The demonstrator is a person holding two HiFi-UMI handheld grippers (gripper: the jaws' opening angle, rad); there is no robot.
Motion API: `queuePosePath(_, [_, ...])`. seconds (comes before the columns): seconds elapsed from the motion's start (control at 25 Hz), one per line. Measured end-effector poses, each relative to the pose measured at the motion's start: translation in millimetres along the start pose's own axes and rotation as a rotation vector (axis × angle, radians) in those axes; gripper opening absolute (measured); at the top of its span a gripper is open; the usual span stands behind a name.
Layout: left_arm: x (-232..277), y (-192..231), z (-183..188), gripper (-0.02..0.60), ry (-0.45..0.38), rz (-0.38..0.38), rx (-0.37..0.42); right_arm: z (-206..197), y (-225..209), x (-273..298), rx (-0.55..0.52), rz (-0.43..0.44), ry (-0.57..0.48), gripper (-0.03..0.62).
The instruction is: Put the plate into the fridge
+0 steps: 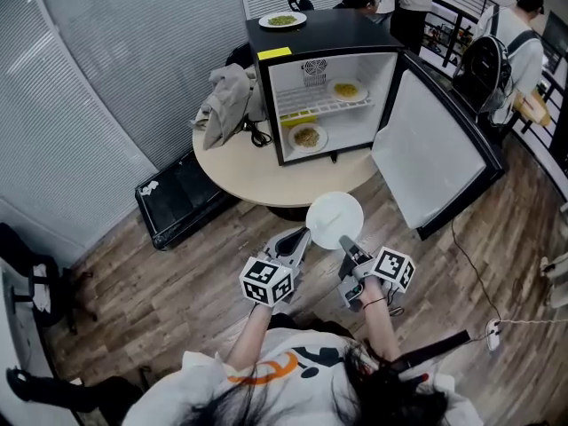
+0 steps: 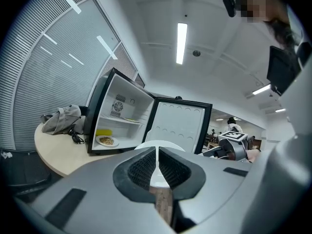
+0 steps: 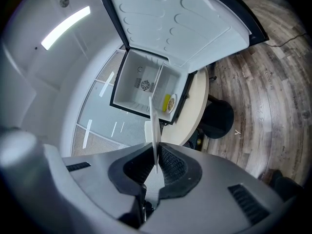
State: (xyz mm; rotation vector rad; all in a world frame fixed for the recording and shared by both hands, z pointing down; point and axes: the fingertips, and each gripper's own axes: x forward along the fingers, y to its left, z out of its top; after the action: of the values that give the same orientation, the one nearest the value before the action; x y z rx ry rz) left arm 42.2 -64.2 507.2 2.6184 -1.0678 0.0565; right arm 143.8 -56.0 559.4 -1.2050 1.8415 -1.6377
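- A white plate (image 1: 335, 219), empty, is held in the air by its near rim. It is outside the mini fridge (image 1: 342, 32), just past the near edge of the round table (image 1: 253, 174) and over the wooden floor (image 1: 177, 282).
- The left gripper (image 1: 303, 235) is closed on the left part of that rim. In the left gripper view the rim is seen pinched between the two ribbed pads (image 2: 144, 167).
- The right gripper (image 1: 346, 243) is closed on the right part of the rim. In the right gripper view the plate is seen edge-on, clamped between the pads.
- The fridge is stood on the table with its door (image 1: 439, 149) swung wide open to the right, and its white interior is turned toward the plate.
- Inside, a plate of yellow food (image 1: 346, 90) is set on the wire shelf (image 1: 306, 106).
- A plate of brownish food (image 1: 307, 136) is laid on the fridge's bottom, near a yellow item (image 1: 293, 120).
- A plate of green food (image 1: 282, 20) is rested on the fridge's black top.
- A grey garment (image 1: 226, 100) is heaped on the table left of the fridge, with a black cable (image 1: 257, 134) beside it.
- A black case (image 1: 182, 198) is laid on the floor by the table's left side.
- People are seen standing behind the fridge.
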Motion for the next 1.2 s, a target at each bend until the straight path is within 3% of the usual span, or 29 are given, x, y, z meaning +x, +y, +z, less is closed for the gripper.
queuePosePath(0.68, [17.3, -3.5, -4.4, 0.012, 0.033, 0.006, 0.009, 12.4, -19.5, -1.9, 0.042, -0.003, -0.004, 0.026])
queuePosePath(1.2, [55.4, 46.7, 14.6, 0.012, 0.047, -0.021, 0.015, 44.9, -13.5, 54.5, 0.038, -0.023, -0.023, 0.026])
